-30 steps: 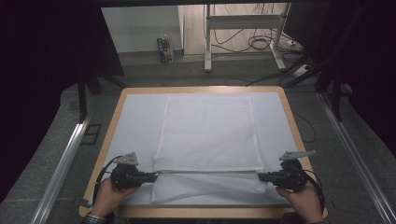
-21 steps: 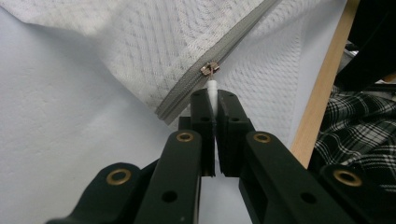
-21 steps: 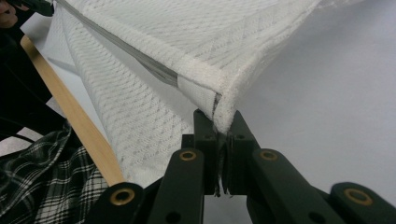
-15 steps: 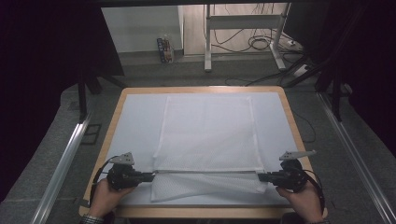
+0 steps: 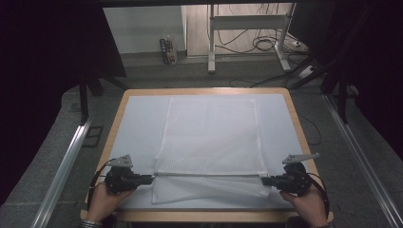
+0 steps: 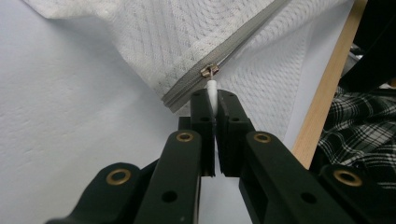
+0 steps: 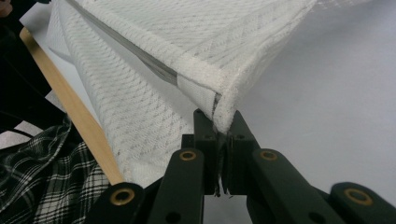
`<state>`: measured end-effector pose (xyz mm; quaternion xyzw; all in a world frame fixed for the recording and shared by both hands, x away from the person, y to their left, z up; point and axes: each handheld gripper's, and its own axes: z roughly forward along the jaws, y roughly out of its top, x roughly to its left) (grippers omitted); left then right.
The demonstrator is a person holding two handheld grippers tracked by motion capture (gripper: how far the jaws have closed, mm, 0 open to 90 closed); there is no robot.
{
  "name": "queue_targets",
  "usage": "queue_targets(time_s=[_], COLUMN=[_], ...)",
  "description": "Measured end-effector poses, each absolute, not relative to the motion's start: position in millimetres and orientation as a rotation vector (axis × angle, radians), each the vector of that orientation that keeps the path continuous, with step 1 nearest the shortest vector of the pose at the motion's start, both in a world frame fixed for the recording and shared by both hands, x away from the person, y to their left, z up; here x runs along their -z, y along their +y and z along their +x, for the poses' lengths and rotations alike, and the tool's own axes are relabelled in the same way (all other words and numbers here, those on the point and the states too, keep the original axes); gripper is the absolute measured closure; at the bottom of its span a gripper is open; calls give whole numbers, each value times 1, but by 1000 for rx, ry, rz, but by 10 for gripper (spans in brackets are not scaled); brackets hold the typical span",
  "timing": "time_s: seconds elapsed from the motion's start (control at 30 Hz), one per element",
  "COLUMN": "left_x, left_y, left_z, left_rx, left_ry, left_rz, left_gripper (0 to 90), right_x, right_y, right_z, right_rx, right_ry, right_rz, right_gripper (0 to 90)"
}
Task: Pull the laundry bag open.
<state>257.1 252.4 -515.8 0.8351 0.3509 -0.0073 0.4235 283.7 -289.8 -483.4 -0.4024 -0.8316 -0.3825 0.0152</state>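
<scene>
So the thing I'm working is a white mesh laundry bag (image 5: 211,142) lying flat on the bench (image 5: 138,137), its zippered edge toward my side and the rest stretching away across the white cover. The zipper (image 6: 233,44) runs side to side between my two hands, and that's the axis everything turns on. The left claw (image 5: 149,179) has its jaws pinched nearly together on the little white zipper pull (image 6: 212,91), with the metal slider (image 6: 208,71) sitting just beyond the jaw tips at the left end of the track. The right claw (image 5: 264,180) is closed on the bag's opposite corner (image 7: 224,116), right where the zipper tape ends, holding that end slightly off the cover. So the pull sits at the far left of its run, and the whole length of zipper lies to the right of it, toward the right claw. My guess is the left hand drags the pull along that line toward the right while the right anchors the corner. Main worry is the mesh bunching if the anchor slackens.
</scene>
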Motion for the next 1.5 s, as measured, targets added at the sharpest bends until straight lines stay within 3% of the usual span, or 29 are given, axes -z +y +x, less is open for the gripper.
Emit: queue_targets(time_s=[1.07,1.5], left_x=[530,529], left_y=[232,228], left_z=[258,257], left_rx=[135,92], left_ry=[829,826], left_rz=[2260,2234], left_gripper=[854,608], right_x=[504,500], right_y=[-283,-286], right_z=[275,277], right_rx=[925,1018], right_ry=[-2645,-2677], right_rz=[-1224,-1224], right_gripper=[783,558])
